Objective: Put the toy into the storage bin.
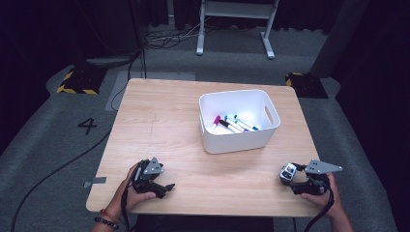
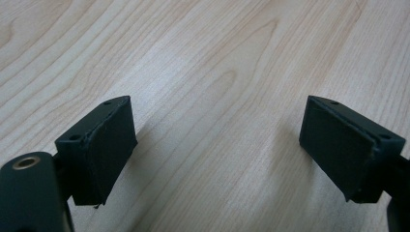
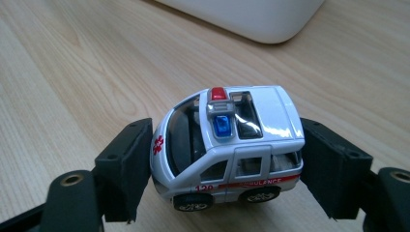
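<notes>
Right gripper (image 3: 225,169) jaws pinching toy ambulance (image 3: 229,150) nose-to-tail on desk (image 1: 164,121); far side hidden. Left gripper (image 2: 217,145) jaws spread, empty.

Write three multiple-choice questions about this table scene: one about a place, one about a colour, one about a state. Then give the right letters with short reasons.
1. Where are the markers?
A. inside the white bin
B. loose on the table
C. on the floor

2. What colour is the toy ambulance's body?
A. yellow
B. white
C. green

3. How are the left tongs?
A. shut on a marker
B. shut on the bin's rim
C. open, nothing between them

Answers:
1 A, the high view shows them lying in the bin.
2 B, the right gripper view shows a white body with red stripe, set between the right tongs.
3 C, bare wood shows between the spread jaws.
</notes>
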### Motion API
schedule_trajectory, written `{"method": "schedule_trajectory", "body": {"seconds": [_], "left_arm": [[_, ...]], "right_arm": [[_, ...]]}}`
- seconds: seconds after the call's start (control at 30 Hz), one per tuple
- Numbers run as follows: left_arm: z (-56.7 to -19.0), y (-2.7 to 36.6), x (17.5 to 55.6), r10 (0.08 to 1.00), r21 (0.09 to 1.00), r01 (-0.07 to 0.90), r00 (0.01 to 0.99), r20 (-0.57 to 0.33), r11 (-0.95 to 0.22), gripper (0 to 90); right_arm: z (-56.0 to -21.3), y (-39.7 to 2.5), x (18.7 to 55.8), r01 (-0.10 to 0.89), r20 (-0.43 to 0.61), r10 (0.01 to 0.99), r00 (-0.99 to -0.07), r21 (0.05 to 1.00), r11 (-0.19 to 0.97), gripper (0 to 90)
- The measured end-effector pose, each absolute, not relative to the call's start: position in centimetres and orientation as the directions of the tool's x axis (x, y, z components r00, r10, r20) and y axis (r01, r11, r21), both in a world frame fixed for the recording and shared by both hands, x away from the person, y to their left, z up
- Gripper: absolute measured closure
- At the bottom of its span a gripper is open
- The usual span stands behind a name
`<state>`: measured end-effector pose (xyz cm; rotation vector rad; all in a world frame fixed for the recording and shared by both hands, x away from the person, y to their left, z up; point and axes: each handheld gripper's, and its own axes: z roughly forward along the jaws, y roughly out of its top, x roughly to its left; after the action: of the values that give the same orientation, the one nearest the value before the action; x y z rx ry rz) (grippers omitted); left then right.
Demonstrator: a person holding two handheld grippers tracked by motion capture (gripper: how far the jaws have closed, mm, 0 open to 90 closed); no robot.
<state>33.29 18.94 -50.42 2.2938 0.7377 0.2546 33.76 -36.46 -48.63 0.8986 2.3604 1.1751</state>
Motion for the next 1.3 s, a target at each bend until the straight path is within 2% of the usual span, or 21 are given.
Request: {"method": "schedule_trajectory", "body": {"seconds": [0.57,1.3], "left_arm": [[-50.4,18.9,33.3,0.575,0.679,0.436,0.818,-0.026,-0.590,13.1],[-50.4,18.9,33.3,0.574,0.679,0.436,0.818,-0.026,-0.591,13.1]], "right_arm": [[-42.6,-34.8,35.7,0.294,-0.090,0.671,-0.736,0.850,0.436,25.4],[-37.4,-32.2,38.6,0.226,-0.140,0.651,-0.746,0.866,0.446,25.4]]}}
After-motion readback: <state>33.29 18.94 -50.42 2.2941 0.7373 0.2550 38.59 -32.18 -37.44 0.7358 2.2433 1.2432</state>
